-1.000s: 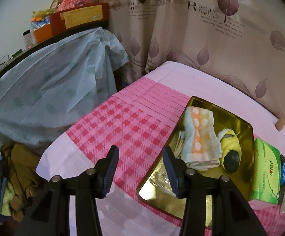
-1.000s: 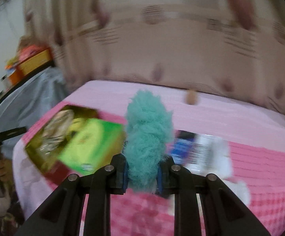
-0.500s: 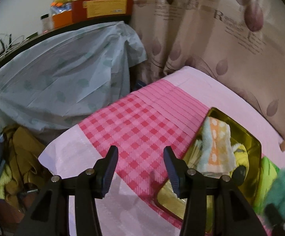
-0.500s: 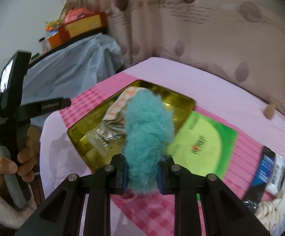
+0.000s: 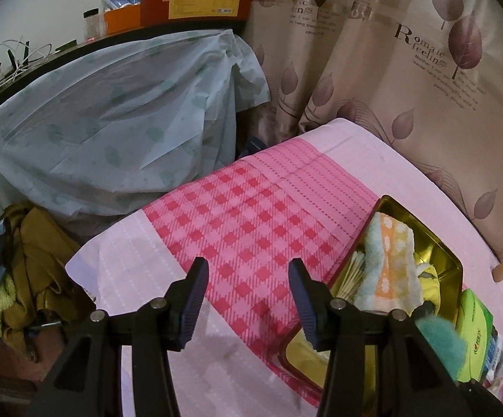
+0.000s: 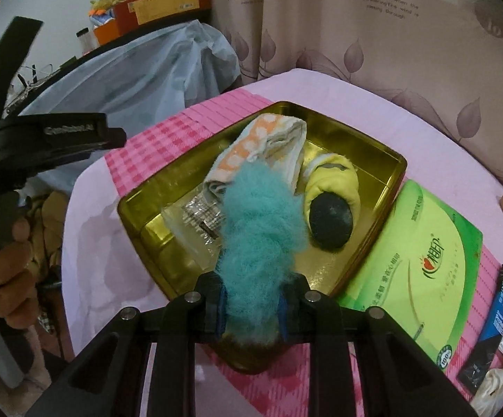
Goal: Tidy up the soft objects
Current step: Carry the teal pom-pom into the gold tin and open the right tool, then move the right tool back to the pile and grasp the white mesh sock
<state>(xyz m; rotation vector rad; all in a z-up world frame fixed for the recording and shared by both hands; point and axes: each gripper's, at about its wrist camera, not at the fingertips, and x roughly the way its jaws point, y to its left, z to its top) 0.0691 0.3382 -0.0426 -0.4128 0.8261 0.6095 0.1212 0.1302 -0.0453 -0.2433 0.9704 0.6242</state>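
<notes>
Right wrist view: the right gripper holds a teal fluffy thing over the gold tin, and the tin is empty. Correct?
Not quite. The tin is not empty: the right wrist view shows a folded towel, a yellow and black soft toy and a clear packet in it. The rest stands: the right gripper holds the teal fluffy thing over the tin.
</notes>
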